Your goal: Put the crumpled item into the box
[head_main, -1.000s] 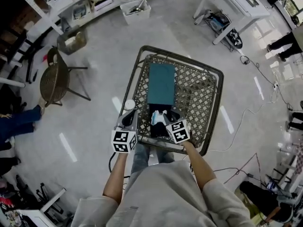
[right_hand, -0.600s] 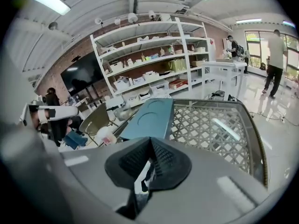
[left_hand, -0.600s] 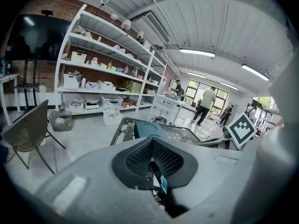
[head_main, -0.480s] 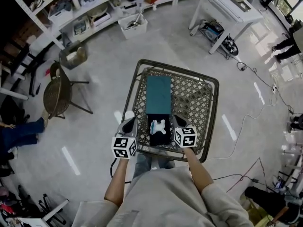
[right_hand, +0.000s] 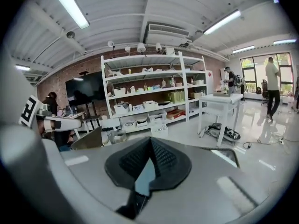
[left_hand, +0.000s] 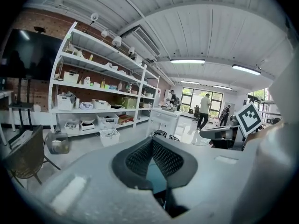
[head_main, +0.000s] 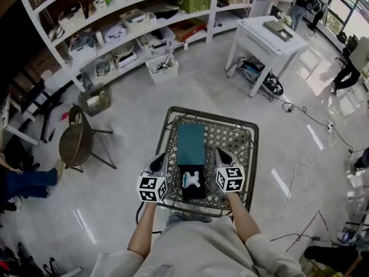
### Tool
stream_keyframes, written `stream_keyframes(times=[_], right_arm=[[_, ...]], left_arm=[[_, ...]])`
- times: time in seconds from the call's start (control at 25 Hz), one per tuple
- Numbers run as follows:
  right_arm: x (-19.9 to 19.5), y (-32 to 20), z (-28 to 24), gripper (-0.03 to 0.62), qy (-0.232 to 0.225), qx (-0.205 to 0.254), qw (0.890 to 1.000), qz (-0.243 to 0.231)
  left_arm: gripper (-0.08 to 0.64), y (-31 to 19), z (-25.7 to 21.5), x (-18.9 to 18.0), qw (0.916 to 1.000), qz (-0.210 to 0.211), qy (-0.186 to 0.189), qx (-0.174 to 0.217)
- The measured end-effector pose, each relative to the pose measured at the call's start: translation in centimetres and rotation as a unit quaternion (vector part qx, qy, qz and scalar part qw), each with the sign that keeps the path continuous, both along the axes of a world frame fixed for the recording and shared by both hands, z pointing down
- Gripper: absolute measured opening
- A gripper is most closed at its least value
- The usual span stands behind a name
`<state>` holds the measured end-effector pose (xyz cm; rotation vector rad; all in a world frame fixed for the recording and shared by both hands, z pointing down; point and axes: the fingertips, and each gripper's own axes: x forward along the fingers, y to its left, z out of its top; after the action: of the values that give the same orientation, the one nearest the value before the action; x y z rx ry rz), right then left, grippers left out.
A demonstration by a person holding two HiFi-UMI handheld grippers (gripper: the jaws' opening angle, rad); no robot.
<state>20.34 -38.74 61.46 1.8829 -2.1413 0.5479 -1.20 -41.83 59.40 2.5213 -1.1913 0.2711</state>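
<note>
Wire-mesh desk (head_main: 239, 137) filled the space right below me, and both claws hung over its near end. The left claw (left_hand: 152, 142) had its pads pressed together on nothing, and the right claw (right_hand: 150, 143) was closed and empty in the same way. Between them, at the near edge of the desk, the crumpled item (head_main: 191, 179) lay inside the black box (head_main: 195, 195), so I judged the placing itself done.

My worries started with that spot. The box sat close to the edge, with a claw on either side, so a careless sideways sweep could have knocked it askew or off the desk. The item looked light and loosely wadded. I judged that a claw dipping back in could have snagged a fold and flicked it out, and the open lattice might then have let it drop to the floor.

Just beyond the box lay a teal panel (head_main: 191, 144), flat on the mesh. I took it for the lid but couldn't tell whether it was hinged. Closing it over a springy wad might have trapped an edge.

Farther off stood a wicker chair (head_main: 76, 144) and long shelves (head_main: 115, 22), both well clear.
</note>
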Motion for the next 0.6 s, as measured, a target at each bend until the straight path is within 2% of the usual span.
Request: stream_keyframes(times=[0.12, 0.36, 0.6], right_arm=[[0.7, -0.4, -3.0, 0.0, 0.021, 0.032, 0.999, 0.0], [2.1, -1.1, -7.2, -0.002, 0.035, 0.082, 0.996, 0.008], [2.9, -1.7, -9.3, -0.002, 0.043, 0.104, 0.994, 0.014]], left_arm=[[0.005, -0.9, -2.4, 0.5, 0.9997, 0.0, 0.006, 0.024], [0.005, -2.6, -6.5, 1.1, 0.9974, -0.002, 0.016, 0.07], [0.005, -3.7, -9.1, 1.5, 0.9952, -0.005, 0.021, 0.096]])
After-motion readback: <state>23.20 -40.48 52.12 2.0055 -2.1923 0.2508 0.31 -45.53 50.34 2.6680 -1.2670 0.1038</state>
